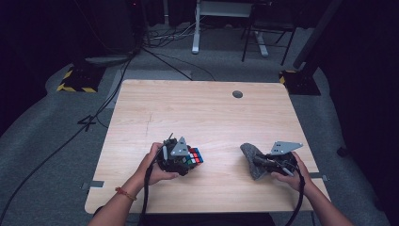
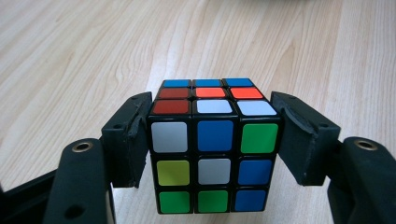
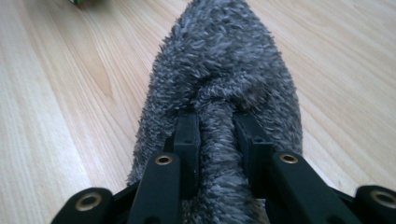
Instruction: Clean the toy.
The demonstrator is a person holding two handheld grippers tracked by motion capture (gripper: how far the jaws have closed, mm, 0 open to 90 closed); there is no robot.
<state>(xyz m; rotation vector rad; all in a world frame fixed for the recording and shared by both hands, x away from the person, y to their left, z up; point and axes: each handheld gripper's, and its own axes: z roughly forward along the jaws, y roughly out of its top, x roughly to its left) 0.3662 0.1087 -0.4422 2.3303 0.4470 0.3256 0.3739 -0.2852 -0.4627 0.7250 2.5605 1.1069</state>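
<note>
A scrambled Rubik's cube [image 1: 195,157] rests on the wooden table [image 1: 197,108] near its front left. My left gripper [image 1: 188,160] holds it: in the left gripper view the two black jaws press against the left and right sides of the Rubik's cube [image 2: 212,158], so the left gripper [image 2: 212,100] is shut on it. At the front right lies a grey fluffy cloth [image 1: 251,160]. My right gripper [image 1: 259,162] grips it from the right. In the right gripper view the right gripper [image 3: 215,119] pinches a raised fold of the grey cloth [image 3: 224,60].
A round cable hole [image 1: 237,94] sits near the table's far edge. Beyond the table, on the grey floor, are cables, a desk frame [image 1: 195,28] and two yellow-and-black striped bases [image 1: 75,84] [image 1: 294,77]. Bare wood lies between the cube and the cloth.
</note>
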